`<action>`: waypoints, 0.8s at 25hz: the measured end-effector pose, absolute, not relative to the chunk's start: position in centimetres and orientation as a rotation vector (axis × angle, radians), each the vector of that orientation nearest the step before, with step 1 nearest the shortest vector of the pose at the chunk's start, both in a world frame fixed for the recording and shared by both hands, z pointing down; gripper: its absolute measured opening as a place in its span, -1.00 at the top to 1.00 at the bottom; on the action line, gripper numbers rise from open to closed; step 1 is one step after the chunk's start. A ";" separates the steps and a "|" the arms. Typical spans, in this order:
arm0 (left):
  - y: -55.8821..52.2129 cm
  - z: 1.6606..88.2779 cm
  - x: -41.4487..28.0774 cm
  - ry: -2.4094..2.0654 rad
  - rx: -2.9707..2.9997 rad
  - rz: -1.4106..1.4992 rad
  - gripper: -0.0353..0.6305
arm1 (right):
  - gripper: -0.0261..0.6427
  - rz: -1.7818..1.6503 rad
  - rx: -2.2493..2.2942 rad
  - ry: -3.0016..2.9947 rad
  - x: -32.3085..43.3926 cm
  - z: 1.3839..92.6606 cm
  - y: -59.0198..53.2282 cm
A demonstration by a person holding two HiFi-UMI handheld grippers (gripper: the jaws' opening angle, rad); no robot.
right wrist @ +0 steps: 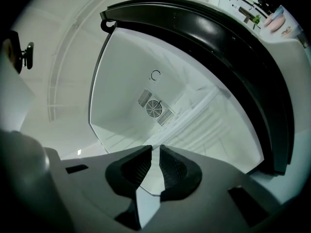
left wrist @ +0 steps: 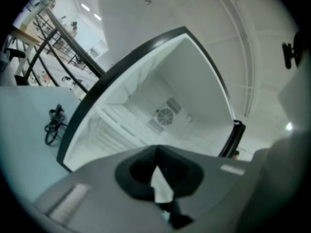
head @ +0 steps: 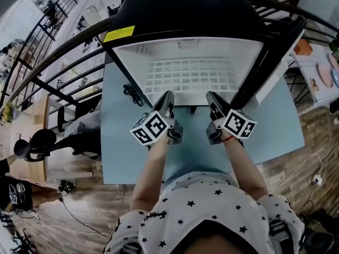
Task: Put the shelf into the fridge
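The left gripper (left wrist: 156,153) has its jaws closed together on a thin white sliver of the shelf's (head: 188,77) front edge. The right gripper (right wrist: 155,150) pinches that edge's clear pane between nearly closed pads. The shelf lies inside the open fridge (head: 180,15), which stands on the pale blue table (head: 122,142).

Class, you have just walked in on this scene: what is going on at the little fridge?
A person holds tongs in each hand at the mouth of a small black fridge, which stands with its door open on a pale blue table. The white wire shelf lies inside. The left tongs are shut on nothing. The right tongs show a narrow slit; whether they pinch the shelf's front edge cannot be told.
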State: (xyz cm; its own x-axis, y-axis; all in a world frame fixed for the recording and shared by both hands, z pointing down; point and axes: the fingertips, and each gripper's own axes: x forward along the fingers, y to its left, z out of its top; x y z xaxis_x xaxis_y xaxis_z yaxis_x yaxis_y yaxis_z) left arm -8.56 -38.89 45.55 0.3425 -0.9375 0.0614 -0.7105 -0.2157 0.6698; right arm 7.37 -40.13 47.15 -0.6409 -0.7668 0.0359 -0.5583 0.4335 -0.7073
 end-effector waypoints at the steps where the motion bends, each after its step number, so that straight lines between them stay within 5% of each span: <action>1: -38.9 45.6 -8.6 -1.437 2.005 -0.476 0.88 | 0.75 -1.019 -1.150 2.400 7.3 47.2 -40.2; 20: -39.5 45.4 -8.6 -1.462 1.992 -0.480 0.88 | 0.75 -1.012 -1.185 2.410 7.2 47.0 -41.6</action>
